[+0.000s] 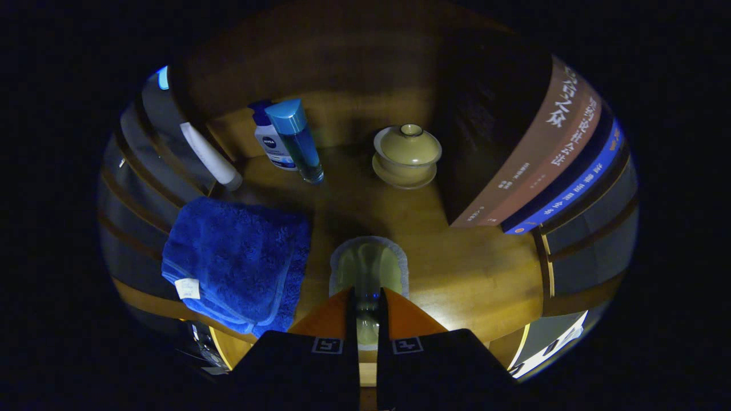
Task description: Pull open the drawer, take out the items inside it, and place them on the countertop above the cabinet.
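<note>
My gripper (365, 294) is shut on a pale yellow-green item with a light grey rim (369, 264). The item sticks out ahead of the fingertips and hangs just over a wooden surface (468, 268). I cannot tell whether it touches the wood. A strip of it shows in the narrow gap between the fingers. Left of the fingers a folded blue towel (237, 260) lies on the wood, its near edge hanging past the front. Beyond the fingers stands a yellow lidded tea bowl on a saucer (406, 154).
At the back left stand a blue-capped clear bottle (297, 140) and a white lotion bottle (271, 142). A white tube (208, 154) leans at the far left. Tall books (537, 154) stand along the right side. A wooden wall (342, 63) closes the back.
</note>
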Available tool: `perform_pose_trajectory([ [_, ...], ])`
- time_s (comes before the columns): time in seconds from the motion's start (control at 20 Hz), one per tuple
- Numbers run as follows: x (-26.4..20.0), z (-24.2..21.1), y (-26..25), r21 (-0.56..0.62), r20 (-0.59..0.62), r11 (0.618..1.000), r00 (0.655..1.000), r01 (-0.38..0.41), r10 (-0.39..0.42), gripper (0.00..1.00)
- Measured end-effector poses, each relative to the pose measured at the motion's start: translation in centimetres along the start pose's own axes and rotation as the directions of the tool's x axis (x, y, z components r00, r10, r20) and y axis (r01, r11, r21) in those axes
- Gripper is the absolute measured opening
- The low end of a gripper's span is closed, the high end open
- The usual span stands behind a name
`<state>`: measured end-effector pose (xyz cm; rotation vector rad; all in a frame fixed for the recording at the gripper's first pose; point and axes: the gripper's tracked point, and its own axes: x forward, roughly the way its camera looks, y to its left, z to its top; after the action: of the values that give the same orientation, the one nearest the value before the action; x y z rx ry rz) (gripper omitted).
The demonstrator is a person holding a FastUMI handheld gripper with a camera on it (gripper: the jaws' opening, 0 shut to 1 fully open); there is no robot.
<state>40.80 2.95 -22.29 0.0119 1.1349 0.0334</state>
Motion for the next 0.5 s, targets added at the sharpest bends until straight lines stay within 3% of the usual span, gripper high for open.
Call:
perform_pose_trajectory([
  [0.25,0.8,0.3,0.0,0.008,0.003,1.000,1.000,0.000,0.000,0.22],
  [0.5,-0.5,0.1,0.0,0.037,0.046,0.999,0.999,-0.022,0.020,0.70],
])
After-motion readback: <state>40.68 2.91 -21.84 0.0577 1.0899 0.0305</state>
